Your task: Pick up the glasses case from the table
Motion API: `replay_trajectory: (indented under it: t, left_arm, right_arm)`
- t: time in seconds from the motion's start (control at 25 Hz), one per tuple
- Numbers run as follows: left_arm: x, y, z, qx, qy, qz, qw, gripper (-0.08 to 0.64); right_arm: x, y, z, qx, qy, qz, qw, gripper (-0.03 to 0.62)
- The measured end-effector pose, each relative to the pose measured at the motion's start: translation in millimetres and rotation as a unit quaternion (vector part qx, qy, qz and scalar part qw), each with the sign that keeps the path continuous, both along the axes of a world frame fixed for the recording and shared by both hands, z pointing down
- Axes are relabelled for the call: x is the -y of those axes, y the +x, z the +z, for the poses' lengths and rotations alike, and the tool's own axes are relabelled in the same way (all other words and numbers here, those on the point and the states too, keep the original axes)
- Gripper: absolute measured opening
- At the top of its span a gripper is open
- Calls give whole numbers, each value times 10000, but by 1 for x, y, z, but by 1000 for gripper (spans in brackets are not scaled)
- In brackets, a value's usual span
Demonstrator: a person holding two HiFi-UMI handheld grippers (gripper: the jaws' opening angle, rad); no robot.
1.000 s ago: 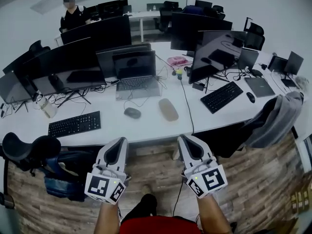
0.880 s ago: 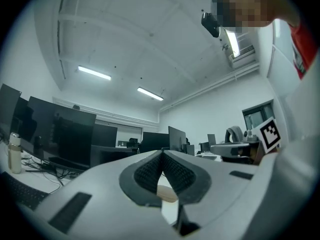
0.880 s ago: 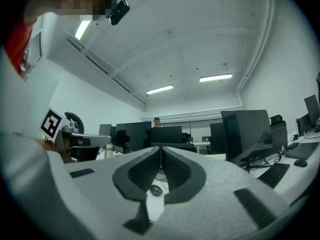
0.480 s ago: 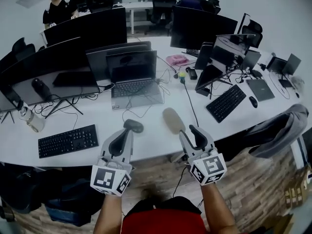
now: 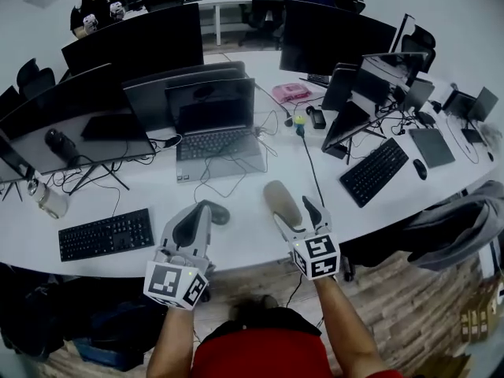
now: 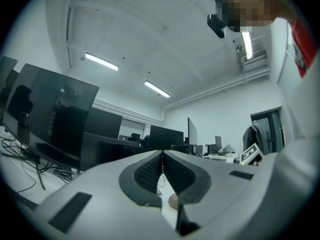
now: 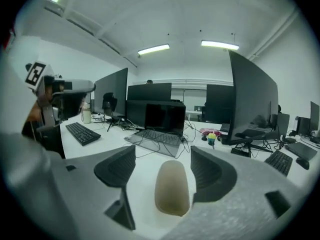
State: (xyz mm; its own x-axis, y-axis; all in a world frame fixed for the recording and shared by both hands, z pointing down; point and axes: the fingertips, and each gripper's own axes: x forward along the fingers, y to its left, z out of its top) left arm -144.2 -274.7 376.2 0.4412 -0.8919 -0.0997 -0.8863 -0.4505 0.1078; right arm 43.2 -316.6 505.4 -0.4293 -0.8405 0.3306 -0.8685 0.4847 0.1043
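The glasses case [image 5: 279,201] is a tan oval pouch lying flat on the white table [image 5: 244,242] near its front edge. My right gripper [image 5: 299,215] is low over the table, and its jaws have just been opening. In the right gripper view the case [image 7: 172,186] lies between the spread pads [image 7: 120,166] with a gap on each side. My left gripper [image 5: 203,209] hovers to the left of the case, beside a black mouse [image 5: 221,213]. In the left gripper view its pads [image 6: 150,171] meet with nothing between them.
An open laptop [image 5: 216,136] sits behind the case, with a black cable [image 5: 313,176] running down the table to its right. Black keyboards lie at front left [image 5: 105,233] and at right [image 5: 383,170]. Monitors line the back. A grey jacket [image 5: 465,223] hangs over a chair at right.
Both grippers have come forward from over the floor to over the table's front edge. The right jaws have opened and now straddle the near end of the case.
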Motion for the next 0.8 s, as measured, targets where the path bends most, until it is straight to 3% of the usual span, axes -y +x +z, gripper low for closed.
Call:
replay_trajectory:
  t: [0.4, 0.52, 0.8]
  left_arm:
    - [32, 18, 23, 221, -305, -170, 9991, 11]
    - [38, 18, 29, 276, -399, -231, 9986, 11]
    - [43, 14, 39, 367, -547, -339, 9973, 11]
  right_arm:
    - [52, 18, 109, -438, -1212, -4, 9917, 427]
    - [62, 16, 121, -445, -1361, 7, 9897, 467]
    - [70, 0, 143, -527, -1651, -118, 9848, 468]
